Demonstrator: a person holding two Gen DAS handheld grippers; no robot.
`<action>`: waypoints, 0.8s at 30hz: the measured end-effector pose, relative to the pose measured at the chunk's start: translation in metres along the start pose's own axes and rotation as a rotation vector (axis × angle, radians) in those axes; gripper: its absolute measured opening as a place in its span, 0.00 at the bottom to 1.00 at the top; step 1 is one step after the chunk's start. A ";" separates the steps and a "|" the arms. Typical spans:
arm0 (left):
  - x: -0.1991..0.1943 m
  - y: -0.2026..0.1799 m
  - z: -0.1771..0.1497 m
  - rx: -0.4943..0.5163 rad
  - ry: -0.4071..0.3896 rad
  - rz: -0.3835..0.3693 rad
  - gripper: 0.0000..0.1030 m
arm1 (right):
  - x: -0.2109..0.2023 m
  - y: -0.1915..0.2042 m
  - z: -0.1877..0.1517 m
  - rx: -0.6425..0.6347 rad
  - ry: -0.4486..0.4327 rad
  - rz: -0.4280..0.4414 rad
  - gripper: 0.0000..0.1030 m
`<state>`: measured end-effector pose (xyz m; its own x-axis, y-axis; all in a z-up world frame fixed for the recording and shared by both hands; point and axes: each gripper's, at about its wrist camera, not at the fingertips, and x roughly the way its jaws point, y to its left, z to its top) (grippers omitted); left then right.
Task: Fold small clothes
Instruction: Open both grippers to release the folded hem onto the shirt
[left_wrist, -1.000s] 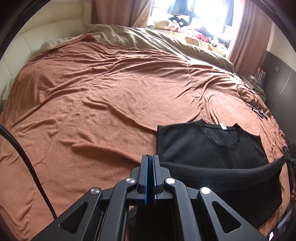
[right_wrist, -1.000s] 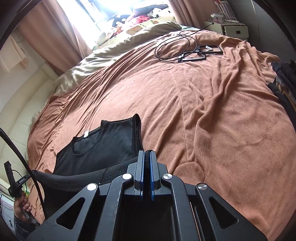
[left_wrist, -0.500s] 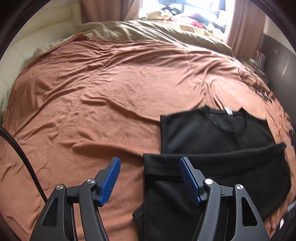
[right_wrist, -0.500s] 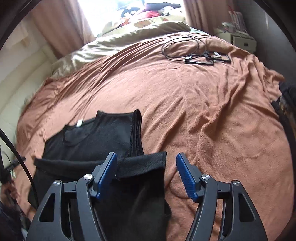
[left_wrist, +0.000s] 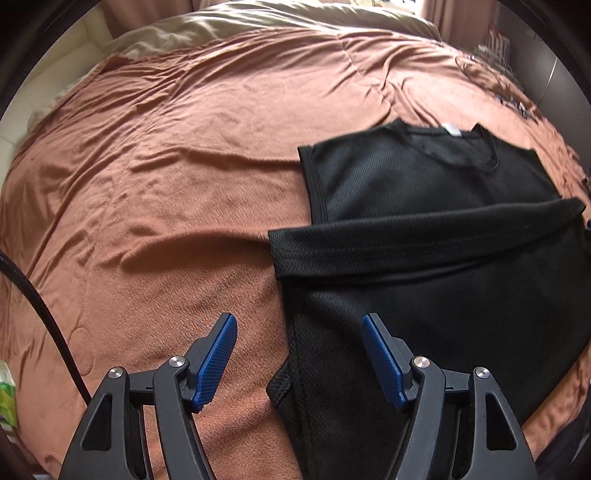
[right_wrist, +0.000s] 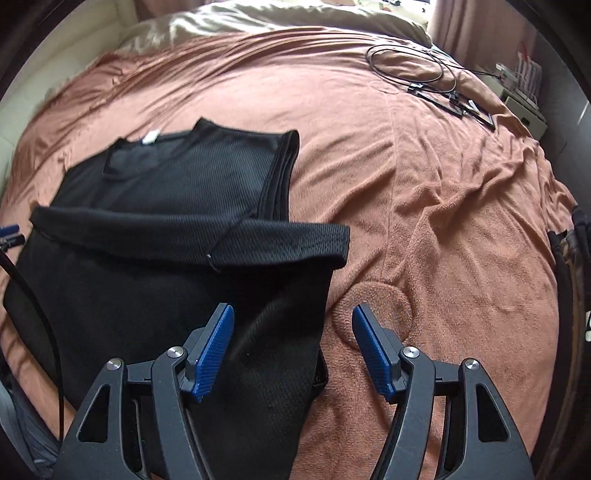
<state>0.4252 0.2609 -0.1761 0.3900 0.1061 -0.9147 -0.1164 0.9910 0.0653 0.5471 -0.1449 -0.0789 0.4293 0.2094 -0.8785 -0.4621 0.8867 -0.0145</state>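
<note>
Black vest (left_wrist: 424, 206) half-folded on bedspread (left_wrist: 166, 166), both grippers wide, cables (right_wrist: 424, 74) only in right view.

A black mesh sleeveless shirt (left_wrist: 424, 229) lies flat on the bed, its hem folded up across the chest.

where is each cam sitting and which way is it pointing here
Left wrist view: sits on the left gripper, looking forward across the rust-brown bed blanket; its open blue-padded fingers straddle the left edge of the black mesh sleeveless shirt.
Right wrist view: sits on the right gripper, facing the same way; open fingers straddle the shirt's right edge, coiled black cable beyond.
Shared: shirt, blanket.
</note>
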 end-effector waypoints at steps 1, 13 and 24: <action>0.003 0.000 0.000 0.006 0.010 0.002 0.69 | 0.003 0.004 0.002 -0.012 0.012 -0.004 0.63; 0.032 -0.003 0.023 0.058 0.020 0.050 0.70 | 0.040 0.012 0.036 -0.008 0.036 -0.047 0.63; 0.047 0.010 0.060 0.029 -0.022 0.049 0.72 | 0.069 0.009 0.081 0.016 0.009 -0.095 0.63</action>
<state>0.4976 0.2803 -0.1945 0.4041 0.1563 -0.9013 -0.1098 0.9865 0.1219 0.6354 -0.0888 -0.1004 0.4635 0.1206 -0.8778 -0.4074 0.9088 -0.0903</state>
